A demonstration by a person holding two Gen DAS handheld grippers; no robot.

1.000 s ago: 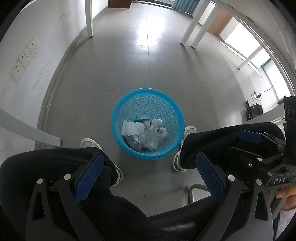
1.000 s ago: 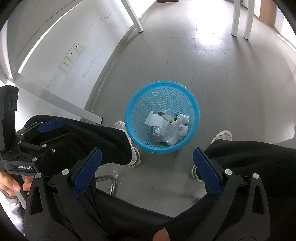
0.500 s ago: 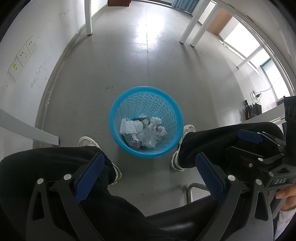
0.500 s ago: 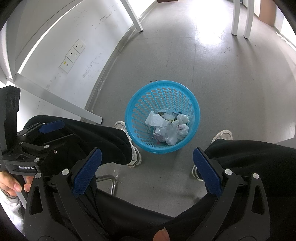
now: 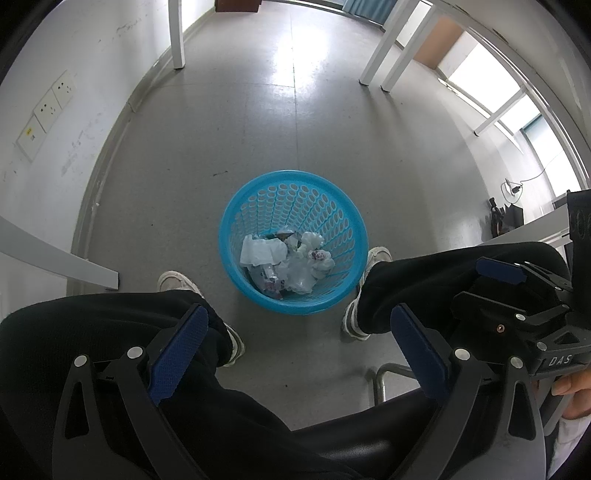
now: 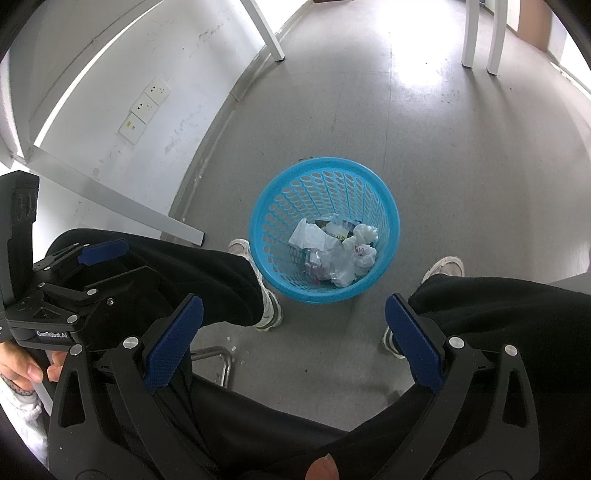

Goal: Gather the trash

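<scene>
A blue perforated plastic basket (image 5: pixel 258 206) stands on the grey floor between the person's feet; it also shows in the right wrist view (image 6: pixel 295 199). Crumpled white paper and wrappers (image 5: pixel 291 262) lie in its bottom, also seen in the right wrist view (image 6: pixel 336 254). My left gripper (image 5: pixel 295 325) is open and empty, held above the person's knees, short of the basket. My right gripper (image 6: pixel 293 314) is open and empty, likewise above the knees. Each gripper shows at the edge of the other's view.
The person's black-trousered legs (image 5: pixel 110 332) and white shoes (image 5: pixel 373 258) flank the basket. White table legs (image 5: pixel 177 33) stand far off. A wall with sockets (image 6: pixel 144 107) is on the left. A metal chair-base tube (image 6: pixel 221 362) is below.
The left gripper's view has shifted slightly, so the basket sits a little lower-left in it. The right gripper has hardly moved. Both stay open.
</scene>
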